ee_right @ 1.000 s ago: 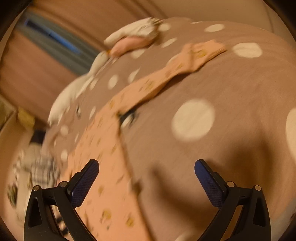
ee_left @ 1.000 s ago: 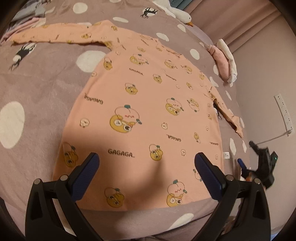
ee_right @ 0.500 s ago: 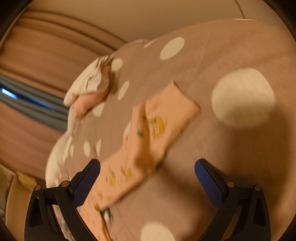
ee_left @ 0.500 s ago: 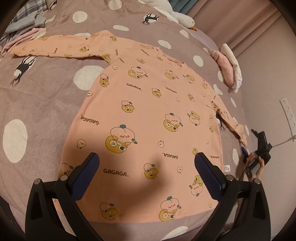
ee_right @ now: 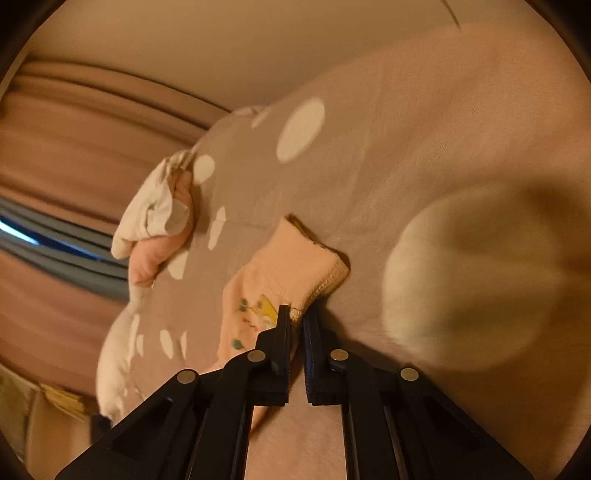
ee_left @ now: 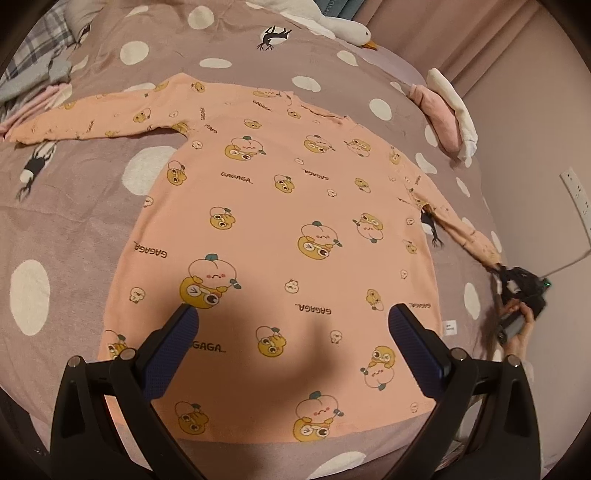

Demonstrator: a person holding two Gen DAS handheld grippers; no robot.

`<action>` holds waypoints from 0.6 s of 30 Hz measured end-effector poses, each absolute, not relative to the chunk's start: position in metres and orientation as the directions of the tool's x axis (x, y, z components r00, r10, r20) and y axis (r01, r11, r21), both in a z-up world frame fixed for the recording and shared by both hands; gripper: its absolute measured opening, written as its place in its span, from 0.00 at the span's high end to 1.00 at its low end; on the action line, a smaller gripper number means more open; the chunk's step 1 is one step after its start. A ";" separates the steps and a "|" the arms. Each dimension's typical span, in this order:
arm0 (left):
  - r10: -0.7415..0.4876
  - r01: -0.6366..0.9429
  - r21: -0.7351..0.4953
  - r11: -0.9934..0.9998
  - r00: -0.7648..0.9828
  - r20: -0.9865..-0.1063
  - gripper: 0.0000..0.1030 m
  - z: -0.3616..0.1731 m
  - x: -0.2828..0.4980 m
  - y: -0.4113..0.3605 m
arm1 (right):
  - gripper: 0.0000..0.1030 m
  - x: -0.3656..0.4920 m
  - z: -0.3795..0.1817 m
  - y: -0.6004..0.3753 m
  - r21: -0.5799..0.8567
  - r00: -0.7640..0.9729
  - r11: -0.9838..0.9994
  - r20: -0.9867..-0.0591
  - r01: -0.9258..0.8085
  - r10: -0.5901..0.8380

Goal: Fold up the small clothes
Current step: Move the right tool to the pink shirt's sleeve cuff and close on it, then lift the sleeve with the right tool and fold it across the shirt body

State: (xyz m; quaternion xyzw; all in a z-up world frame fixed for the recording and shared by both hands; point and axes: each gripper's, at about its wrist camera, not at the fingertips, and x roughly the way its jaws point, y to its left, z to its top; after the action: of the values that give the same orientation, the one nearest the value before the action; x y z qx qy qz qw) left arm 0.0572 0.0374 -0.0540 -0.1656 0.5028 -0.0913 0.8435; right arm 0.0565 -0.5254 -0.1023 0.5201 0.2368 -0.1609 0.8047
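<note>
While right tool (ee_right: 297,321) pinches cuff (ee_right: 314,266), one shirt (ee_left: 280,236) flat.

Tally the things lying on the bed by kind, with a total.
Peach printed shirt, spread flat: 1
Pink-and-white folded bundles: 1
Plaid and grey clothes at the far left corner: 1 heap
White goose plush: 1
Total: 4

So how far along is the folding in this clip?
Done: the peach shirt lies spread flat on the dotted bedspread, both sleeves out. In hand: the right gripper has closed on the right sleeve cuff; the left gripper hovers open over the hem. Left: no fold is visible, so sleeves and body remain.
</note>
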 end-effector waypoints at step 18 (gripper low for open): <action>-0.324 -0.021 -0.374 0.927 0.458 -0.828 0.00 -0.060 0.047 0.034 | 0.82 -0.002 -0.116 -0.513 0.770 0.806 0.300 -0.592 0.563 0.007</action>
State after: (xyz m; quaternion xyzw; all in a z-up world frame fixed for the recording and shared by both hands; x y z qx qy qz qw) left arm 0.0474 0.0336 -0.0596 -0.1682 0.5127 -0.0903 0.8371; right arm -0.0021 -0.5127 -0.1165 0.5632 0.2528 -0.1816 0.7654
